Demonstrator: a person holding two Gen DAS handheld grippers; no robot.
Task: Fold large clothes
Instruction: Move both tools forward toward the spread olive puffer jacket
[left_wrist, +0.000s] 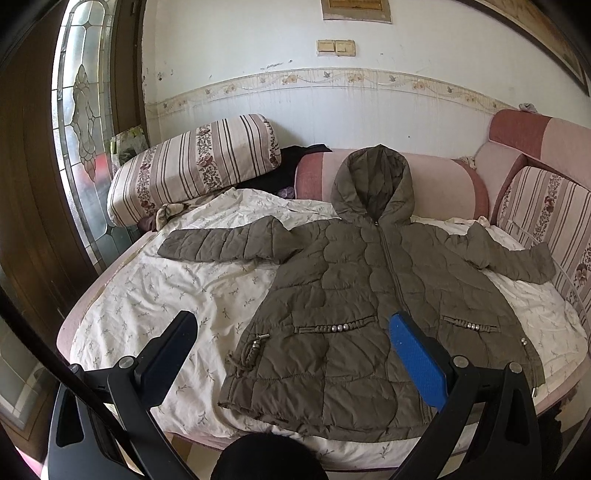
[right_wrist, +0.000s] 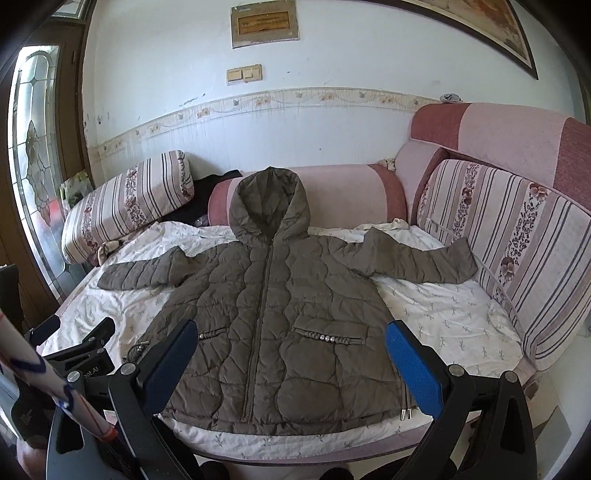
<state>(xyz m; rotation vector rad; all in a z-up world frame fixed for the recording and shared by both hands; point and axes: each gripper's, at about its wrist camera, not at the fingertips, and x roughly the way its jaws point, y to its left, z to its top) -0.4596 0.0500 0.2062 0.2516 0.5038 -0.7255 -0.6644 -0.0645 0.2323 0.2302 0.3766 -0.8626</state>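
Note:
An olive-brown quilted hooded jacket (left_wrist: 354, 295) lies flat, front up and zipped, on a white floral sheet (left_wrist: 155, 295). Both sleeves are spread out sideways and the hood rests against the pink bolster. It also shows in the right wrist view (right_wrist: 280, 310). My left gripper (left_wrist: 295, 328) is open and empty, held above the jacket's lower hem on its left half. My right gripper (right_wrist: 291, 339) is open and empty, above the hem around the jacket's middle. The left gripper (right_wrist: 92, 339) shows at the lower left of the right wrist view.
A striped floral pillow (left_wrist: 192, 166) lies at the back left, with dark clothing (left_wrist: 295, 162) behind it. A pink bolster (right_wrist: 332, 192) runs along the wall. A striped cushion (right_wrist: 517, 251) and pink backrest (right_wrist: 517, 136) stand on the right. A glass-panelled door (left_wrist: 81, 122) is at the left.

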